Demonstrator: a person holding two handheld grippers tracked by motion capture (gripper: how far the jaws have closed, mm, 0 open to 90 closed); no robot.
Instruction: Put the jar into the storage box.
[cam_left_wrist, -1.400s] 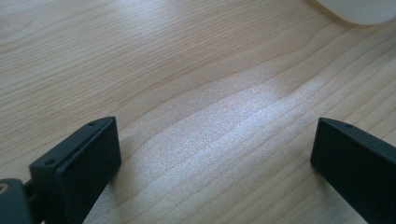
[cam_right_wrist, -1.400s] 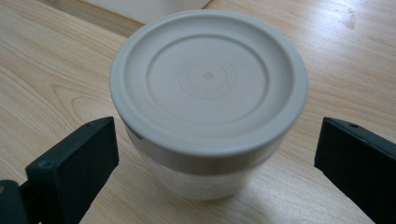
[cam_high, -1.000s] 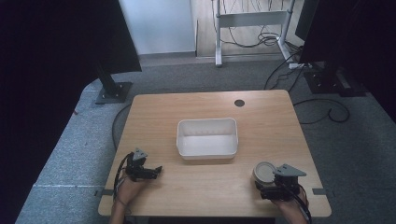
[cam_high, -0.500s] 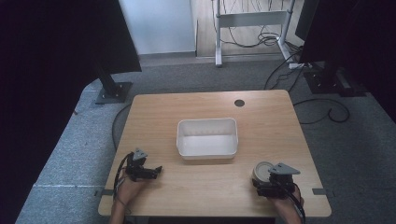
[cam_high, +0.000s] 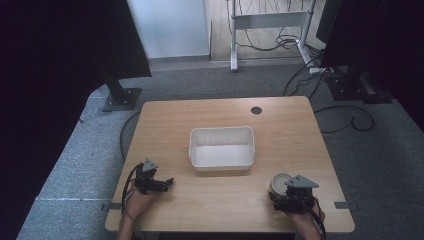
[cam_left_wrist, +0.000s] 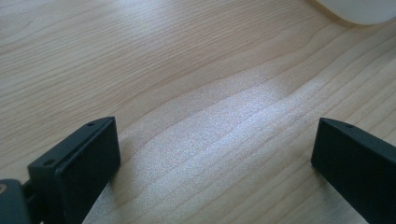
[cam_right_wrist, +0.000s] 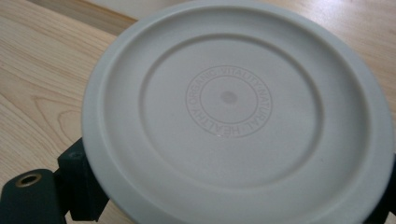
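Right gripper view — lid (cam_right_wrist: 236, 116) between jaws.

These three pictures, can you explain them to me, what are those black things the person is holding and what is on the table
A person sits at a wooden table with a hand-held grasping tool in each hand; there is no robot arm. The high view looks down from above: the left tool is at lower left, the right tool at lower right. A white bin sits mid-table with nothing visible inside.

The other two pictures come from small cameras riding on the tools, looking along their black jaws. The left gripper view shows its jaws spread wide over bare wood, holding nothing. The right gripper view shows a round grey lid, with embossed lettering, between its jaws, seemingly gripped. Whether a container sits under the lid is hard to tell.
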